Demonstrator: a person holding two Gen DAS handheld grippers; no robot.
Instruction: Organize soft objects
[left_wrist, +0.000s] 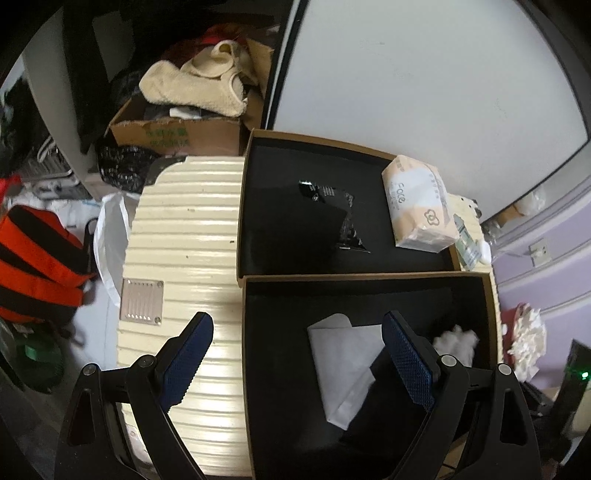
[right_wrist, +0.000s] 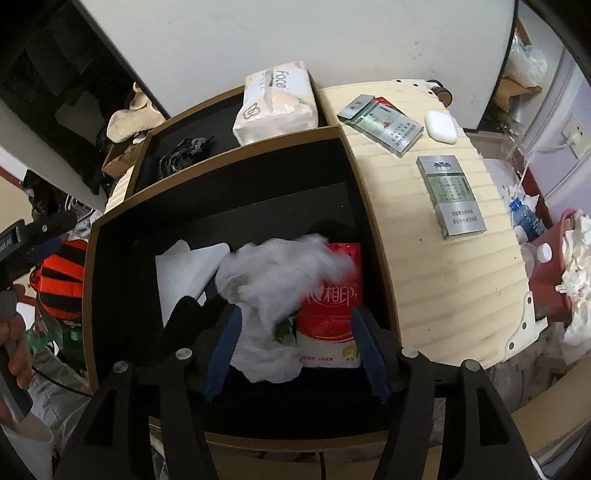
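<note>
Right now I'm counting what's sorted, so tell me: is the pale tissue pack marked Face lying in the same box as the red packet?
No, the Face tissue pack sits in the far box, while the red packet is in the near box.

Suitcase (left_wrist: 184, 236): hard ribbed plastic shell, cream, semi-gloss, with brushed metal plate (left_wrist: 141, 301). Near box (right_wrist: 373, 206) and far box (left_wrist: 317, 142): brown cardboard rims, matt black lining. Tissue pack (left_wrist: 417, 206): soft plastic wrap, slight sheen. Red pack (right_wrist: 332, 302): glossy printed film. White bag (right_wrist: 273, 280): thin crinkled plastic, translucent. White sheet (left_wrist: 343, 365): matt paper. Cigarette packs (right_wrist: 450, 195): smooth silvery card. White case (right_wrist: 440, 126): smooth glossy plastic. Gripper fingers (left_wrist: 408, 362): blue textured rubber pads on matt black plastic. Cream garment (left_wrist: 195, 88): fuzzy cloth.
</note>
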